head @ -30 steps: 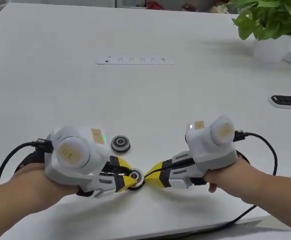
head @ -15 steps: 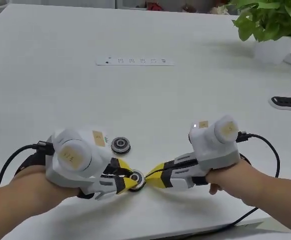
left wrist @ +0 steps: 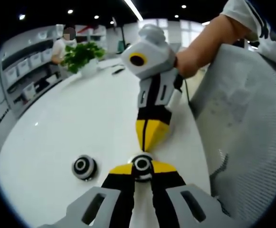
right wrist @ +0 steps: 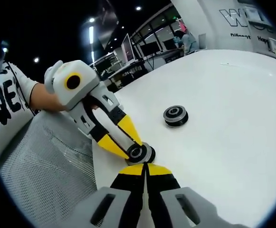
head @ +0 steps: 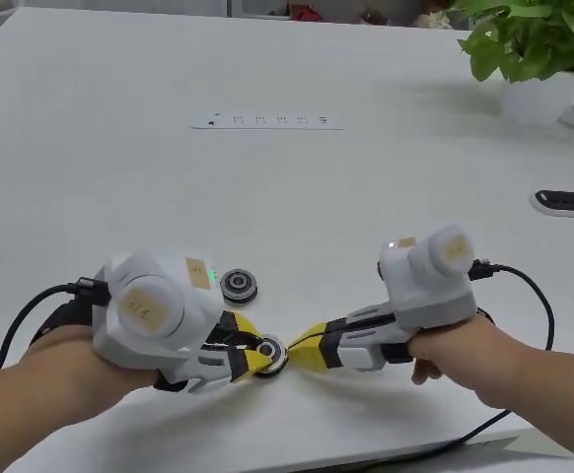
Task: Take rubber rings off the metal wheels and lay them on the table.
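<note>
- At the near edge of the desk [head: 119, 148], a metal wheel [head: 270, 352] is clamped between the jaws of the left gripper [head: 251, 359]. Whether it rests on the desk cannot be told.
- The jaws of the right gripper [head: 302, 357] are pressed together, with the tips set against the wheel's rim from the opposite side. Whether the rubber ring [right wrist: 150, 153] is nipped cannot be told.
- The dark ring is seen in place on the clamped wheel.
- A second wheel [head: 238, 284] is laid flat just beyond the left gripper, apart from both grippers, with its ring on.
- Progress is judged early: the first ring is only being worked, and both rings are left to be stripped and laid down.
- A power strip [head: 265, 120] is placed toward the far edge and a plant [head: 529, 34] at the far right corner.
</note>
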{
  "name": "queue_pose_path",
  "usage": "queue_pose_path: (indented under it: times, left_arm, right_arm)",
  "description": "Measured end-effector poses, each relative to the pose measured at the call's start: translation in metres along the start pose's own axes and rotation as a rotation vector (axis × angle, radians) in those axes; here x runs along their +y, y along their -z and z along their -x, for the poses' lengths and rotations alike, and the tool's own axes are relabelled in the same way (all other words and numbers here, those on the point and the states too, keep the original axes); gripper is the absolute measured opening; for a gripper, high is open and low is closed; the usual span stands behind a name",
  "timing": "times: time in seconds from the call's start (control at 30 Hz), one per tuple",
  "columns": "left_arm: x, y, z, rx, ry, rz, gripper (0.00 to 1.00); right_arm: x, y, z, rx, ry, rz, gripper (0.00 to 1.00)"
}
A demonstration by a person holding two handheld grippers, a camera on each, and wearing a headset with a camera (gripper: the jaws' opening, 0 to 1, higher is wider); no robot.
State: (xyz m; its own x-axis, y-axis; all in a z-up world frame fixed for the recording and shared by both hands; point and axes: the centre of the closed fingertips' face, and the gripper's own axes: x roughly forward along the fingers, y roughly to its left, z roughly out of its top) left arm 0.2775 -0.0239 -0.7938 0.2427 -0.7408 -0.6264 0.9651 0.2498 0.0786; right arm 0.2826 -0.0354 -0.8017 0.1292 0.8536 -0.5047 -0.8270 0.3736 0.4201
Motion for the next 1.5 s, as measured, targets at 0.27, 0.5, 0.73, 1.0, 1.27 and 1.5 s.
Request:
queue_pose_path:
  times: [0.27,0.5,0.73,1.0,1.27,1.5]
  left_arm:
    - [0.0006,0.0,-0.0002,0.005,-0.005,-0.002,0.13]
    - [0.0009,0.0,-0.0002,0.006,-0.006,-0.001,0.13]
    - [0.0011,0.0,-0.0002,0.011,-0.009,0.0,0.13]
    - [0.0012,0.0001,-0.0002,0.016,-0.016,-0.003,0.12]
    - [0.0015,0.0,-0.0003,0.022,-0.023,-0.008,0.12]
    - [0.0018,-0.0001,-0.0003,0.024,-0.025,-0.006,0.12]
  right_arm:
    - [0.0002,-0.0021,0.0005,-0.025,-0.012,-0.057,0.0]
    - [0.0001,-0.0032,0.0008,-0.04,-0.019,-0.087,0.0]
    - [-0.0021,-0.0043,0.0014,-0.061,-0.023,-0.15,0.0]
    - [-0.0033,-0.0065,0.0015,-0.087,-0.023,-0.208,0.0]
    - [-0.0027,-0.0088,0.0013,-0.103,-0.029,-0.22,0.0]
    - [-0.0015,-0.0098,0.0012,-0.108,-0.034,-0.225,0.0]
